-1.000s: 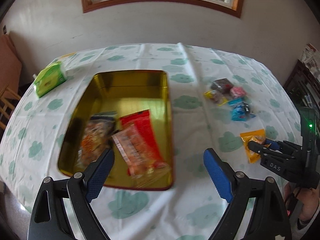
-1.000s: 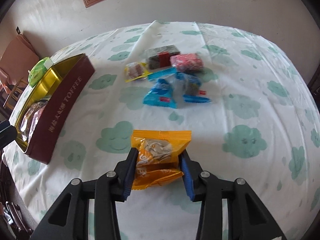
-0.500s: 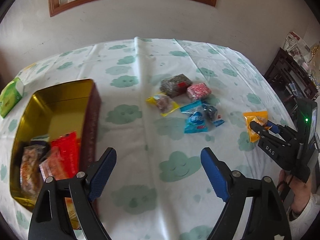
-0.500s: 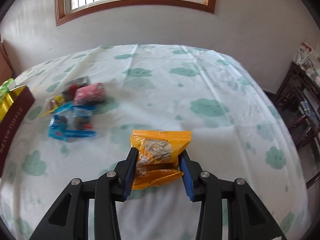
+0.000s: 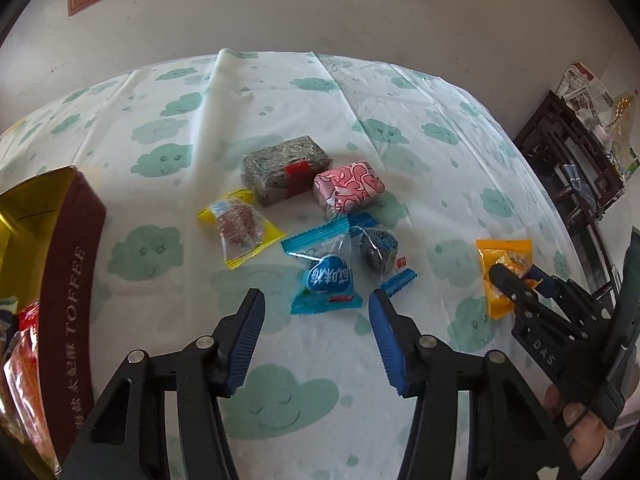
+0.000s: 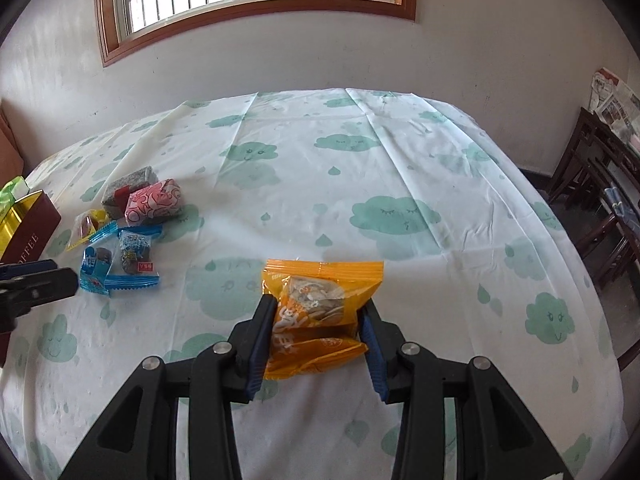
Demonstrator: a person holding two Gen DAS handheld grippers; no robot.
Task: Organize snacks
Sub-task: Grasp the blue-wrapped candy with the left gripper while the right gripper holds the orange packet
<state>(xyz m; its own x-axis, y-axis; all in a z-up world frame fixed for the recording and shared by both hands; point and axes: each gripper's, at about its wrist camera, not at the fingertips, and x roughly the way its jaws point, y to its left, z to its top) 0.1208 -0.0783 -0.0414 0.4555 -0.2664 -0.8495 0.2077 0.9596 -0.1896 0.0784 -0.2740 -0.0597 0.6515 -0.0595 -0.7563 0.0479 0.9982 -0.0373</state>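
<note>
A table under a cloud-print cloth point(image 6: 400, 184) is filling both views. At its left edge a maroon tin point(image 5: 68, 280) w/ a gold inside is standing open; the left cam is showing red and orange snack packs point(image 5: 24, 360) lying in it, while the right cam is catching only the tin's corner and a green box point(image 6: 14, 190) behind it. Mid-table a loose pile is sitting: grey block point(image 5: 284, 168), pink pack point(image 5: 348, 188), yellow pack point(image 5: 240, 228), two blue candies point(image 5: 326, 276). The right gripper point(image 6: 316, 336) is pinching an orange snack bag point(image 6: 320, 304) between its pads, just off the cloth. The left gripper point(image 5: 316, 320) is hovering right by the nearer blue candy, jaws just been closing, roughly half apart, gripping nothing. Only the left cam is showing the hand point(image 5: 580, 428) on the right gripper.
</note>
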